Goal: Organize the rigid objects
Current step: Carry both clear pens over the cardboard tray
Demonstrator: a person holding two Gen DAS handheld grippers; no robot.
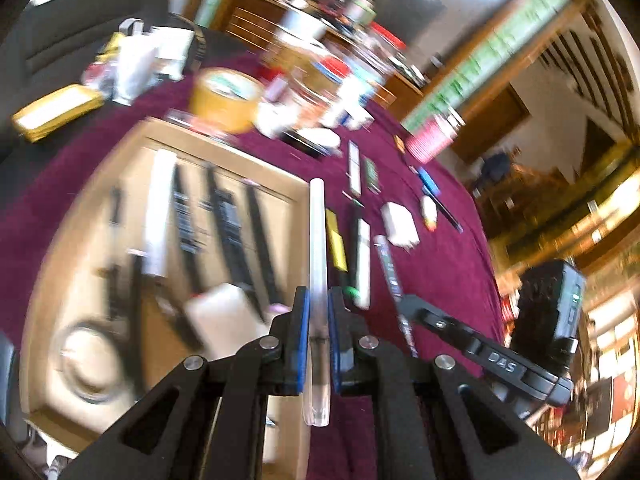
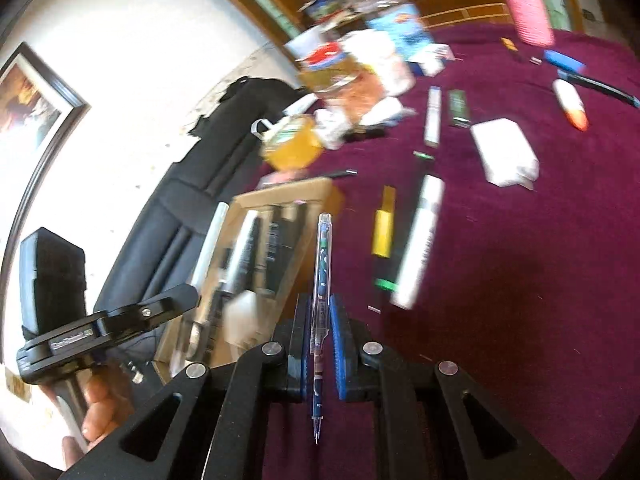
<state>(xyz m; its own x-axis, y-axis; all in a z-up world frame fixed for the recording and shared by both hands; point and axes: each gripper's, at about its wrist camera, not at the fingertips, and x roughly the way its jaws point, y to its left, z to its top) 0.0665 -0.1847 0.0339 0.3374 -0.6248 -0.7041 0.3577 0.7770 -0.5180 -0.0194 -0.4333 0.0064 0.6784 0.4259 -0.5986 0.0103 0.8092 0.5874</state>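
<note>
My left gripper (image 1: 318, 300) is shut on a long translucent white pen (image 1: 318, 240), held above the right edge of a cardboard box (image 1: 60, 280). The box holds several pens, markers and a white block (image 1: 218, 316). My right gripper (image 2: 320, 308) is shut on a blue patterned clear pen (image 2: 322, 280), held above the maroon cloth beside the same box (image 2: 320, 196). The other gripper shows in each view, in the left wrist view (image 1: 480, 344) and in the right wrist view (image 2: 108, 324). Both views are motion-blurred.
On the maroon cloth (image 2: 520, 280) lie a yellow marker (image 2: 383, 224), a white marker (image 2: 420, 240), a white adapter (image 2: 504, 152), a glue stick (image 2: 570, 104) and a blue item (image 2: 564, 60). A tape roll (image 1: 226, 96), pink cup (image 1: 430, 140) and cluttered jars stand behind.
</note>
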